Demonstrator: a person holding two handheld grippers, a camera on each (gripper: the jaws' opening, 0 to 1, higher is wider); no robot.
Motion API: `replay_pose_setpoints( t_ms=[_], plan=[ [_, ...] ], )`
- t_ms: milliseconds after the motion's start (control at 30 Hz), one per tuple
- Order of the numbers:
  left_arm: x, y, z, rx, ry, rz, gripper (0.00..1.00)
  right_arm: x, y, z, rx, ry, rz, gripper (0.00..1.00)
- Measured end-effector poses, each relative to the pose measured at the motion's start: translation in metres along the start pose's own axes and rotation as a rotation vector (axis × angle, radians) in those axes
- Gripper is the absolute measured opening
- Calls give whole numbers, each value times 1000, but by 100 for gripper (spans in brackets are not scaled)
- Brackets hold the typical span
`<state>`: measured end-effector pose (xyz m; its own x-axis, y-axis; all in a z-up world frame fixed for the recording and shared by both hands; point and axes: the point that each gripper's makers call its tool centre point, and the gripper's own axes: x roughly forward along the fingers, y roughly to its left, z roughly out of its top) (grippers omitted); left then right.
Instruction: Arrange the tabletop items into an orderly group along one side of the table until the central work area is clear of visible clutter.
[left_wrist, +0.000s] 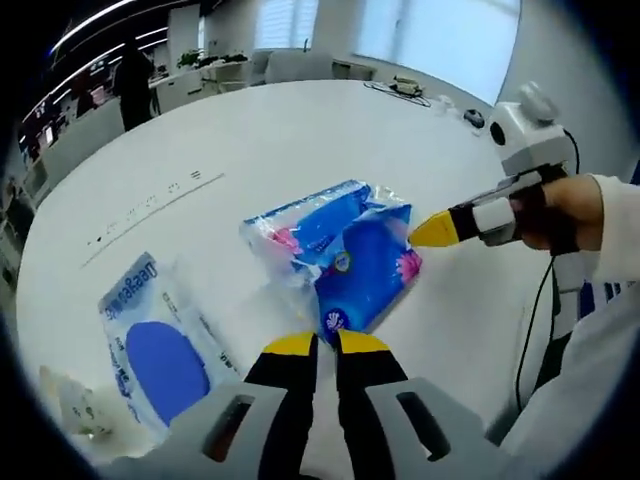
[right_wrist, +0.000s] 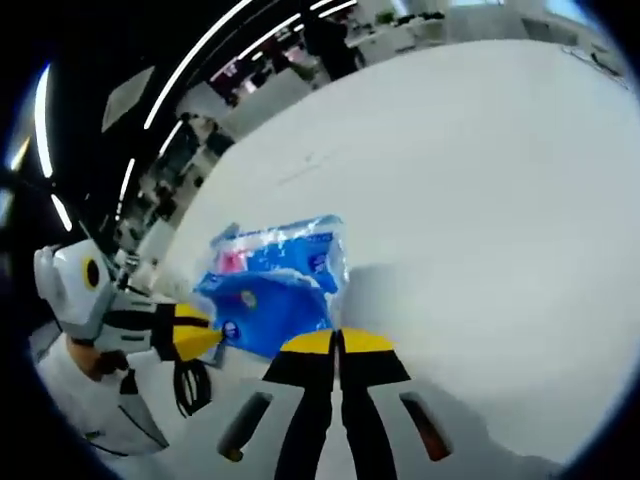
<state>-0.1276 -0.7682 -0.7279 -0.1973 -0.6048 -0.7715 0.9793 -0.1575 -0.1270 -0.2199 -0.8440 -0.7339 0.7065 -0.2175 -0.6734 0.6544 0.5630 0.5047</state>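
Out on the round white worktop (left_wrist: 300, 130), in the left gripper view, a crinkled blue plastic pack of tissues (left_wrist: 335, 250) lies just ahead of the left gripper (left_wrist: 327, 345), whose yellow-tipped jaws are pressed nearly together with nothing between them. The pack's long axis runs slantwise away from those jaws, and its near corner almost touches them. The right gripper (left_wrist: 438, 230) comes in from the side, its yellow tip against the pack's far corner; whether it pinches the wrapper I cannot tell. A flat clear pouch with a blue oval (left_wrist: 155, 345) rests nearer the worktop's edge, apart from the pack.

In the right gripper view, the same pack (right_wrist: 275, 280) sits just beyond the right gripper (right_wrist: 338, 343), its jaws closed tight and empty. The left gripper (right_wrist: 195, 340) reaches to the pack's opposite side. Both seem equally near; I judge either could nudge it edgeward.
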Motion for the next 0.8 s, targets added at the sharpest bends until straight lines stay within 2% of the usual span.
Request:
replay_pose_setpoints(
  t_ms=[200,400,600,800],
  plan=[
    [13,-5,4,6,22,-29,3,7,-11,12,-31,-12,-29,0],
    [30,7,5,-39,49,-25,3,20,-16,23,-62,-5,-34,0],
    [42,12,-1,-71,76,-29,3,29,-22,21,-102,27,-41,0],
    [49,10,-8,-89,104,-44,2,34,-33,16,-98,48,-41,0]
  ],
)
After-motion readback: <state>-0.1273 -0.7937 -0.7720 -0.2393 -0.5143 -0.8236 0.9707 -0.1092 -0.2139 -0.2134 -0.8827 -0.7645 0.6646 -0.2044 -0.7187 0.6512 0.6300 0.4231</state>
